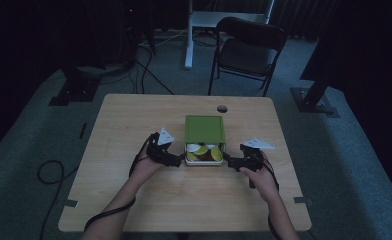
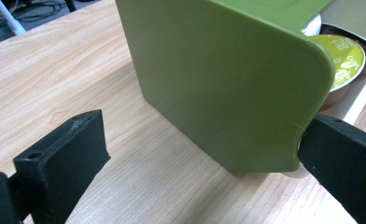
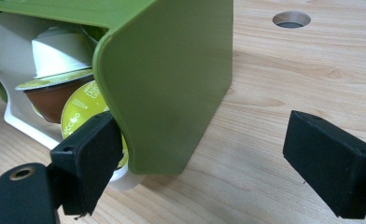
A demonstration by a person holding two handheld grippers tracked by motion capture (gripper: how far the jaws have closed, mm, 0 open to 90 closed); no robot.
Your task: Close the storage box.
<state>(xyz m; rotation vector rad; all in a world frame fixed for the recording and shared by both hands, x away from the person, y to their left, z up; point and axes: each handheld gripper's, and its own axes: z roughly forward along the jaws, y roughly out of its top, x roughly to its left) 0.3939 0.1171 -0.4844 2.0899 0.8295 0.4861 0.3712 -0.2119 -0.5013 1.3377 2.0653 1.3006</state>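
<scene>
A green box (image 1: 205,129) stands mid-table, its white drawer (image 1: 204,161) pulled out toward me and holding several coffee capsules (image 1: 203,150). My left gripper (image 1: 178,161) is open at the drawer's left front corner. In the left gripper view the box's side wall (image 2: 228,79) stands between the jaws of that gripper (image 2: 200,135), and one jaw touches its lower front corner beside a yellow-green capsule (image 2: 342,60). My right gripper (image 1: 230,159) is open at the right front corner. In the right gripper view, that gripper (image 3: 202,130) straddles the wall (image 3: 172,84), one jaw in front of the capsules (image 3: 55,91).
A round cable hole (image 1: 222,108) lies in the tabletop behind the box. Bare wood (image 1: 184,200) surrounds the box on all sides. Beyond the table stand a black chair (image 1: 249,47) and a white desk leg (image 1: 188,40), with cables (image 1: 49,172) on the floor.
</scene>
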